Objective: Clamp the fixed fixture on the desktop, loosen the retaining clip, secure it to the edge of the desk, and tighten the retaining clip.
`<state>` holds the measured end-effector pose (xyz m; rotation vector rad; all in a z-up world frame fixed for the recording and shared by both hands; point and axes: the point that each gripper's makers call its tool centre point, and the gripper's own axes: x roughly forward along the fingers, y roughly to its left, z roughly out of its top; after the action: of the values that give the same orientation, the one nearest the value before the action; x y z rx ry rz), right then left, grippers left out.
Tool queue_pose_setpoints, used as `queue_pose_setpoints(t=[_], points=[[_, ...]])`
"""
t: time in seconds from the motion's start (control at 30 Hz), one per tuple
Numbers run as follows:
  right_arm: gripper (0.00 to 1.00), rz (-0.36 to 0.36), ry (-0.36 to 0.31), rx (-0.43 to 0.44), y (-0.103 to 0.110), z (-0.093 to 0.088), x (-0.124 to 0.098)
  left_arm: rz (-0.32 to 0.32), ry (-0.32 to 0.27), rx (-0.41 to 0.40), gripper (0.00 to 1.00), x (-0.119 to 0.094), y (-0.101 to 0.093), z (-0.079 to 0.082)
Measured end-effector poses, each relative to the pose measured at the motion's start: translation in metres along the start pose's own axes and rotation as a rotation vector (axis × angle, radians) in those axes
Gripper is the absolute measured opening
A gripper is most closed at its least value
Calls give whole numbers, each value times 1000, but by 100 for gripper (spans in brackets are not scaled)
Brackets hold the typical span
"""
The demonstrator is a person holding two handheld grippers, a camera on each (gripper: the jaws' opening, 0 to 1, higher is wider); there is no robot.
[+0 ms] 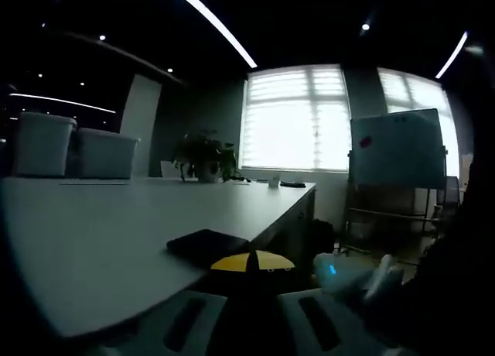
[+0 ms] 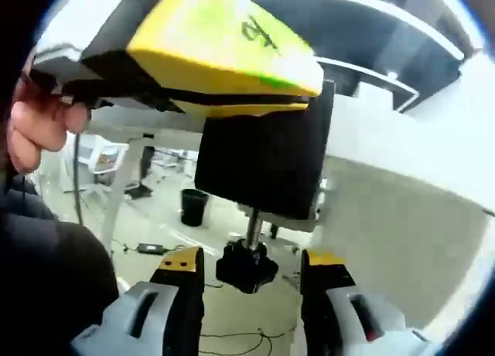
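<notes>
The fixture's black pad lies on the white desk at its near edge. My left gripper has its yellow tips together right beside the pad and looks shut on the fixture. From below, the black clamp body hangs at the desk edge, with a threaded screw and a black knob under it. My right gripper is open, one jaw on each side of the knob with small gaps. The left gripper's yellow jaw sits on top of the fixture. The right gripper shows below the desk edge.
Two grey bins and a potted plant stand at the far end of the desk. A whiteboard stands to the right, by bright windows. A hand holds the left gripper. Under the desk are a black bin, chairs and floor cables.
</notes>
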<state>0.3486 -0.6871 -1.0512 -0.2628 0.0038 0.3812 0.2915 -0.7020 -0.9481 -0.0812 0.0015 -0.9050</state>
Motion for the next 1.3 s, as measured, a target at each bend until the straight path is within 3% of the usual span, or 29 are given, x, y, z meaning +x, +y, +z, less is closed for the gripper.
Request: queue_pose_setpoints(t=[0.03, 0.13, 0.33, 0.53, 0.73, 0.87, 0.93, 1.03, 1.17, 1.3], points=[[44, -50, 8, -10, -3, -3, -3, -2, -4, -7, 1, 0, 0, 0], [45, -69, -23, -21, 4, -4, -5, -9, -2, -8, 1, 0, 0, 0], [46, -107, 41, 22, 6, -20, -6, -5, -7, 13, 1, 1, 2, 0], [49, -102, 14, 36, 6, -6, 2, 0, 8, 25, 1, 1, 2, -1], [47, -111, 19, 74, 9, -6, 8, 11, 13, 34, 1, 2, 2, -2], [44, -105, 2, 68, 9, 2, 8, 12, 16, 44, 1, 2, 2, -3], [41, -106, 27, 65, 7, -3, 9, 15, 21, 46, 1, 2, 2, -3], [27, -112, 24, 48, 5, -2, 7, 17, 24, 52, 1, 2, 2, -3], [32, -112, 7, 36, 6, 3, 5, 20, 21, 55, 1, 1, 2, -3], [28, -112, 23, -7, 7, 3, 5, 21, 21, 55, 1, 0, 0, -3]])
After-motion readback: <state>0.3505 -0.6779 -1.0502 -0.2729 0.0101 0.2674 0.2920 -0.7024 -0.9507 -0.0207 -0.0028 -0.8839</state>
